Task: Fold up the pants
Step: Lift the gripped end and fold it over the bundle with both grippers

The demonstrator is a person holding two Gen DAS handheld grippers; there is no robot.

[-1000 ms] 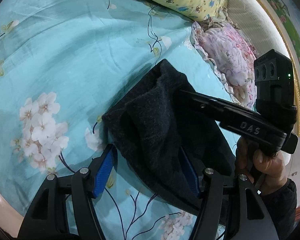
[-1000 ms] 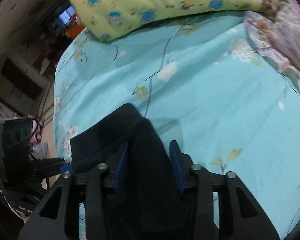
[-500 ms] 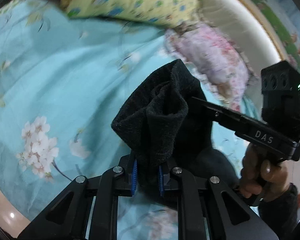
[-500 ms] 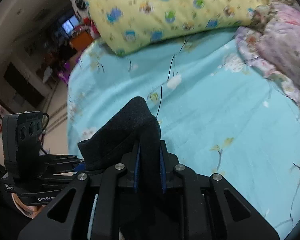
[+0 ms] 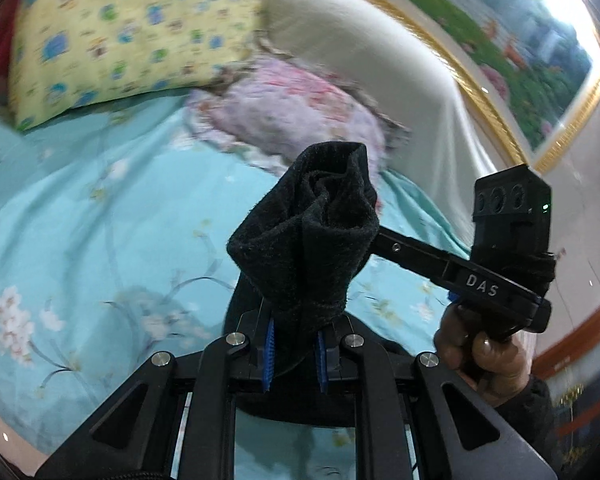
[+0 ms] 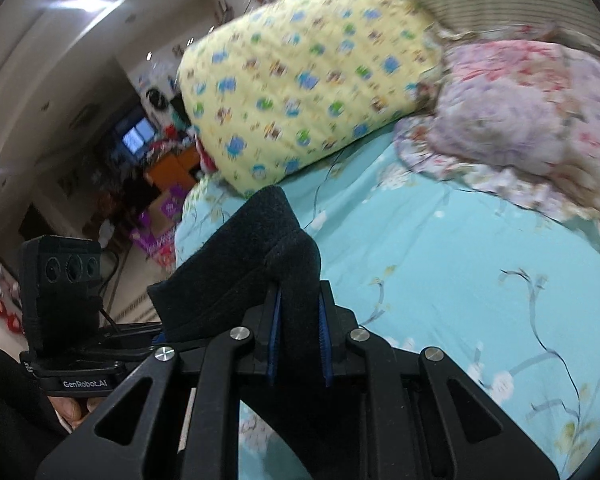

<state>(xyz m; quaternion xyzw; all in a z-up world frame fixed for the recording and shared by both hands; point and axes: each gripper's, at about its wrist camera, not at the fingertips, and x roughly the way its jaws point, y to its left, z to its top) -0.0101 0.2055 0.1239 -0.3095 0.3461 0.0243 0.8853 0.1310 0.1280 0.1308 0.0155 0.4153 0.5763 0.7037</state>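
Both tongs, left [image 5: 294, 354] and right [image 6: 299, 342], clench the soft, floppy pants [image 5: 306, 236] by one bunched edge; they'll sag.

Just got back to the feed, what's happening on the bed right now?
A person is folding dark pants on a bed with a turquoise floral sheet. Both handheld grippers are clamped on the fabric: the left gripper and the right gripper each pinch a bunched edge and hold it up off the sheet. The fold is not yet laid down. A yellow pillow lies further back.
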